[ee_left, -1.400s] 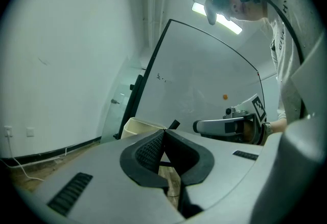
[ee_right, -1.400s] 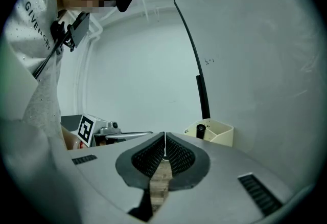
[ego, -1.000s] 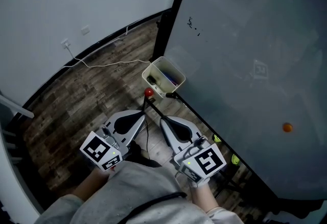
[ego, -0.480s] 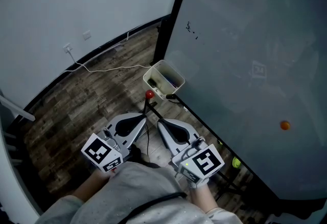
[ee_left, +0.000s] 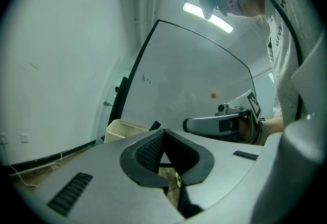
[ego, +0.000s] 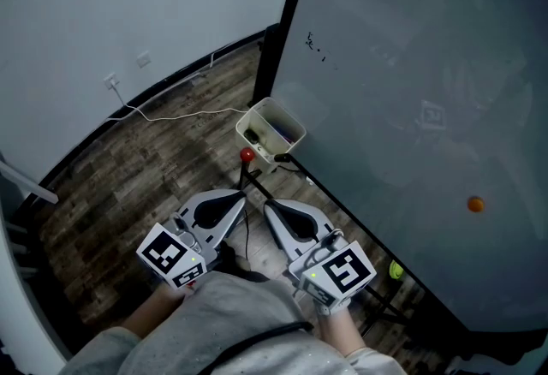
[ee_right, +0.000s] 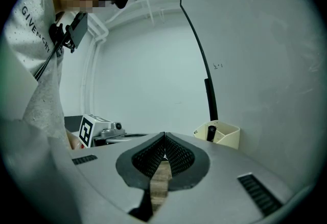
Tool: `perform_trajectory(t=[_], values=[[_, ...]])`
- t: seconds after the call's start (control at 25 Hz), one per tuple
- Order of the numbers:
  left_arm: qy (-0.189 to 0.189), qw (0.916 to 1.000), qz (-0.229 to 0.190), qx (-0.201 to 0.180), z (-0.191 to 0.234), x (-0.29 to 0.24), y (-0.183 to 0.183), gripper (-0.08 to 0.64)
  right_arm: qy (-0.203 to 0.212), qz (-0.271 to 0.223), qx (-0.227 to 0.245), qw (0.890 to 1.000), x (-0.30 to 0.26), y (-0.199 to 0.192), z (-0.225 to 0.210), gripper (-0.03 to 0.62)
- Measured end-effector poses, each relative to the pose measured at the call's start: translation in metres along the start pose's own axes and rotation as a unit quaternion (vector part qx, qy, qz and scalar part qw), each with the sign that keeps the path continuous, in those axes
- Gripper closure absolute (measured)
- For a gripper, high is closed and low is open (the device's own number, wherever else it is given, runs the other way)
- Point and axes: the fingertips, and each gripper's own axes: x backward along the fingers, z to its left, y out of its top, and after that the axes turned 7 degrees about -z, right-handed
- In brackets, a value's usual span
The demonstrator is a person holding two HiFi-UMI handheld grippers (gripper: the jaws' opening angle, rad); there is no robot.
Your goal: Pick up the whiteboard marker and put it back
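Left gripper (ee_left: 163, 141) and right gripper (ee_right: 164, 142) are sitting closed, empty; whiteboard marker (ee_right: 210, 133) at 12 o'clock is looking light, slick: take mid-barrel.

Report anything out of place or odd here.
Nothing stands out. The cream holder sits upright at the whiteboard's lower corner with a dark marker inside. Only a white cable trails loose across the floor, and small ink marks dot the board.
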Motion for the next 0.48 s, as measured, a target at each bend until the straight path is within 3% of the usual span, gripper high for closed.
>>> perform_trajectory(t=[0.48], values=[[-0.005,1.0,0.003,0.002,-0.013,-0.001,-0.005,0.545,0.004,0.002,-0.004,1.0,0.013,-0.004,0.004,0.572]])
